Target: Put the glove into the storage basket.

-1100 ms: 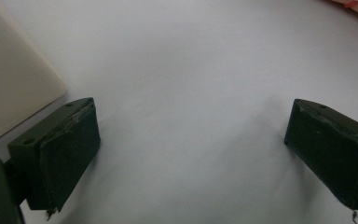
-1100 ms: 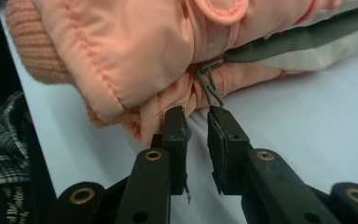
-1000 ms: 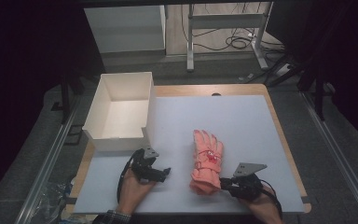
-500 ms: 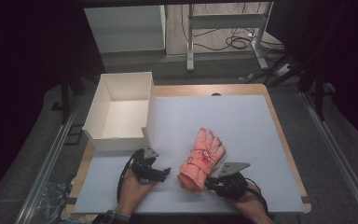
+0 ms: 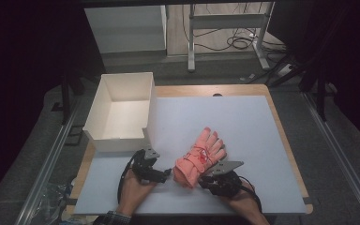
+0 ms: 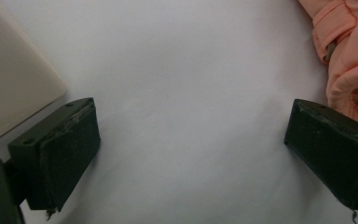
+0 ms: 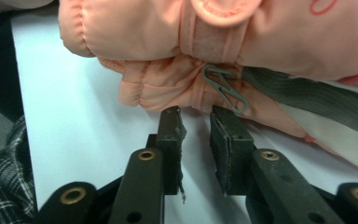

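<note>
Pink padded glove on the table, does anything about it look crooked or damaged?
The pink padded glove lies diagonally on the white table top, fingers pointing away to the right. No tear shows. The jaw pads of the right gripper look frayed at their edges.

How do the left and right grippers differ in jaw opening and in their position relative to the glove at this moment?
The left gripper has its jaws spread wide over bare table, while the right gripper has its jaws nearly closed with a narrow gap. The left sits beside the pink glove's cuff, apart from it; the right's jaw tips press against the cuff edge near a grey clip. Both rest low at the table's near edge.
</note>
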The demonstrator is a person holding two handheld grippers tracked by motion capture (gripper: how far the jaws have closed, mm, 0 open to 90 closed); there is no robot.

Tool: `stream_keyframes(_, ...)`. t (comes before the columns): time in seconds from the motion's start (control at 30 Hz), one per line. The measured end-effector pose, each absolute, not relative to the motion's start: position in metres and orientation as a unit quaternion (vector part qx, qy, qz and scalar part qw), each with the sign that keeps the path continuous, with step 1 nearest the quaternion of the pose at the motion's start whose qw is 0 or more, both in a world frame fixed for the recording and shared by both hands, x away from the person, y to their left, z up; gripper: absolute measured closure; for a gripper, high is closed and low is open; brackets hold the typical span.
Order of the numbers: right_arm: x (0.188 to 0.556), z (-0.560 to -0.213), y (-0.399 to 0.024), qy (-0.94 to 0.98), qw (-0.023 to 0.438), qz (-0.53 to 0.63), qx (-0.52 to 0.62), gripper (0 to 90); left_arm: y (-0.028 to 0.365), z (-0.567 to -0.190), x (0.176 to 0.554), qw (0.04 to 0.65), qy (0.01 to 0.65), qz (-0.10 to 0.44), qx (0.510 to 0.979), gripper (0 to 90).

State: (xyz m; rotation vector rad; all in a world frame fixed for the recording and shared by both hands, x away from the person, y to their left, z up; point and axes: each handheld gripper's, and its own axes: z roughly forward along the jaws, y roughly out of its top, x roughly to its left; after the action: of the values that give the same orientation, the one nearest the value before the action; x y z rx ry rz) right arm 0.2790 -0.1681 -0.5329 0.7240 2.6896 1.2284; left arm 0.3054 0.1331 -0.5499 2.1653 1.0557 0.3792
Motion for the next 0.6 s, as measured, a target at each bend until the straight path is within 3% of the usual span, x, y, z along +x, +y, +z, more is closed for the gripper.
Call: stream_keyframes(0.6, 0.302, -0.517, -0.242, 0.848, 0.157, 0.388, 0.325, 56.8, 0.132, -0.55, 0.306, 0.341, 0.407, 0.146, 0.835, 3.3)
